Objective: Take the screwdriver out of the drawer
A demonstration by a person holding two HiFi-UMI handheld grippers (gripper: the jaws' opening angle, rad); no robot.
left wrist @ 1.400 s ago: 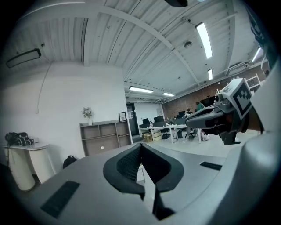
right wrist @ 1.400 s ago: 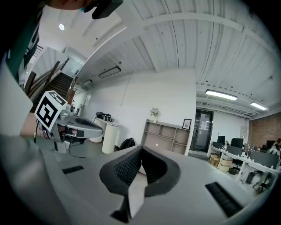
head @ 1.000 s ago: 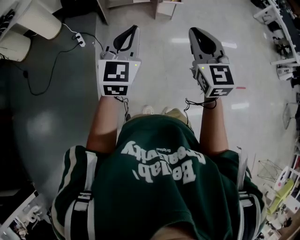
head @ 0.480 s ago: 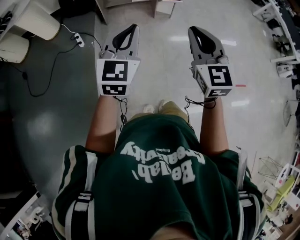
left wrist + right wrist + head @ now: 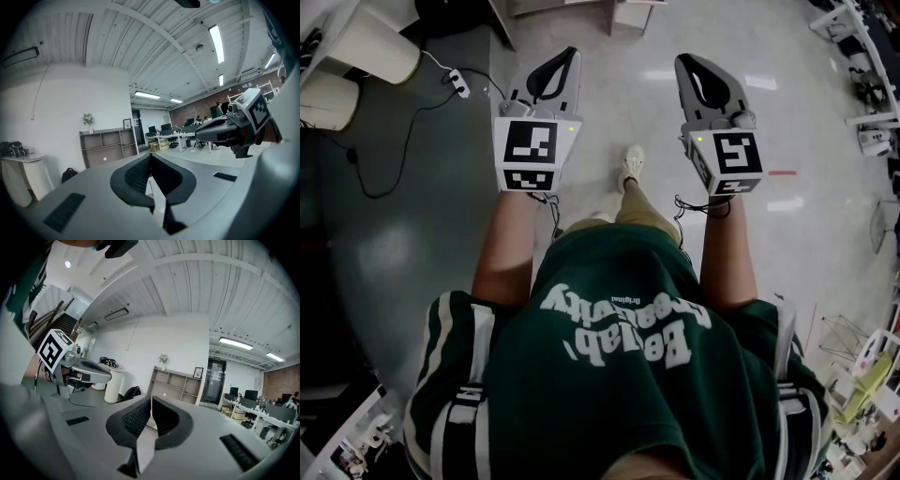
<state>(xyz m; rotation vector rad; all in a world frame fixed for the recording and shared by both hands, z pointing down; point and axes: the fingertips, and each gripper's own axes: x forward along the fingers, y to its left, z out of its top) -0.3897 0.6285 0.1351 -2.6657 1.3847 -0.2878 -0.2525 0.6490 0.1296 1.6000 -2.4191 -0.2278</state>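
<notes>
Jaws pressed together on nothing, the left gripper (image 5: pixel 568 62) and right gripper (image 5: pixel 684 66) are held level above a shoe (image 5: pixel 630 161) set forward on the floor (image 5: pixel 609 103). No drawer or screwdriver shows in any view, only a shelf unit (image 5: pixel 105 147) at the far wall. This looks like the approach, and the next move calls for finding and opening the drawer.

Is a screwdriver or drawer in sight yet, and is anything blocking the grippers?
Neither shows in any view, so a blockage cannot be judged. The left gripper and right gripper are shut and empty above the floor.
</notes>
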